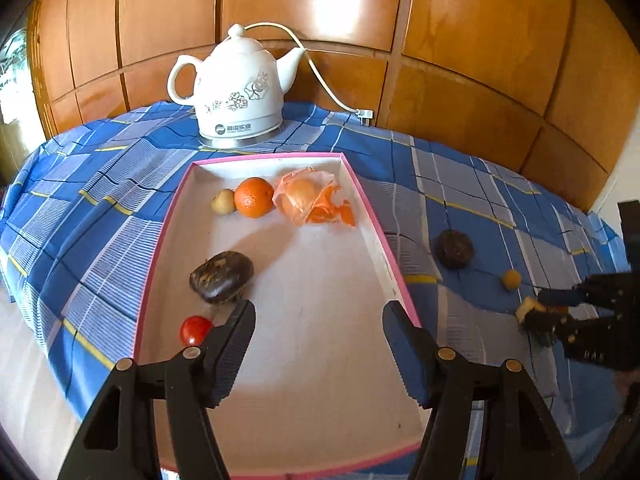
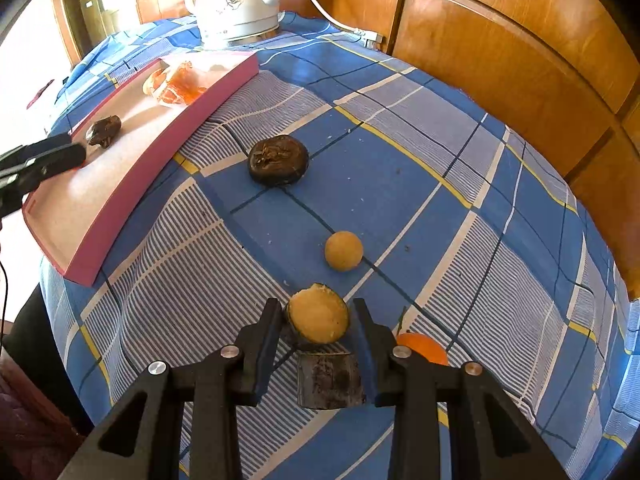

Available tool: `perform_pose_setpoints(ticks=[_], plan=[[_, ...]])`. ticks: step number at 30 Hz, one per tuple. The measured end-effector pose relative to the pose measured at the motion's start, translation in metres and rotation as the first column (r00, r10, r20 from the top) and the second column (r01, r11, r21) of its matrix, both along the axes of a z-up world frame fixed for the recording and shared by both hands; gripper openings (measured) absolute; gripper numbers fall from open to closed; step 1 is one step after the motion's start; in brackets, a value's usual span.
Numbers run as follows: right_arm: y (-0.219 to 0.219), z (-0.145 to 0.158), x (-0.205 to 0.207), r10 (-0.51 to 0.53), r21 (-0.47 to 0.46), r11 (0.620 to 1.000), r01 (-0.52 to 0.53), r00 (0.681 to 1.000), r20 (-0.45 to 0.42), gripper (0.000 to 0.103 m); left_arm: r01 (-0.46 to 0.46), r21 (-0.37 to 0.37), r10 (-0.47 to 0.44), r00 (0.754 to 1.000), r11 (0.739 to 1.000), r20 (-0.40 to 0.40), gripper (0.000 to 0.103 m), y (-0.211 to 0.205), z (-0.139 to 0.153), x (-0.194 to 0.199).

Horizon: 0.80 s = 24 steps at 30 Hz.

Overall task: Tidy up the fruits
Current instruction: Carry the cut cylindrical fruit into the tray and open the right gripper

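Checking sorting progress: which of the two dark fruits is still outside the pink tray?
The round, flattened dark fruit on the blue checked cloth; the oval one already lies inside the tray.

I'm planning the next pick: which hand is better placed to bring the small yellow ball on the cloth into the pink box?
Left. The left gripper is open and empty above the pink box; the right gripper is shut on a cut fruit, though nearer the yellow ball.
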State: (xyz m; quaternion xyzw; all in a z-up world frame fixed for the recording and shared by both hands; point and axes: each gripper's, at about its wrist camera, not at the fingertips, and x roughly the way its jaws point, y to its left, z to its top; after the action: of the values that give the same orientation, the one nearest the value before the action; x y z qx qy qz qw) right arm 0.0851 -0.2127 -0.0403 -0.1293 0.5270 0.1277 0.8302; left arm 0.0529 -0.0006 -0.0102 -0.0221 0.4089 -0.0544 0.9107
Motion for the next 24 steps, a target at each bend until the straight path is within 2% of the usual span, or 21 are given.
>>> perform_pose_setpoints(ticks=[3,13,19,24], plan=[[0.000,0.003,-0.001,-0.002,0.032,0.999,0.002,1.000,-0.002,0.035,0.001,0.014,-0.002,1.000,1.000,0.016,0.067,0.001,0.003,-0.007],[0.002,0.000,-0.001,-0.018,0.051,0.999,0.019,1.000,-0.017,0.035,-0.011,0.004,0.011,1.000,1.000,0.020,0.067,0.014,0.003,-0.018],[0.009,0.001,0.000,-0.026,0.019,0.999,0.026,1.000,-0.016,0.035,-0.018,-0.023,0.018,1.000,1.000,0.013,0.068,0.021,0.003,-0.020],[0.020,0.022,0.001,-0.039,0.113,0.993,0.036,0.999,0.022,0.035,-0.031,-0.021,0.032,0.999,0.999,0.027,0.068,0.027,0.004,-0.020]])
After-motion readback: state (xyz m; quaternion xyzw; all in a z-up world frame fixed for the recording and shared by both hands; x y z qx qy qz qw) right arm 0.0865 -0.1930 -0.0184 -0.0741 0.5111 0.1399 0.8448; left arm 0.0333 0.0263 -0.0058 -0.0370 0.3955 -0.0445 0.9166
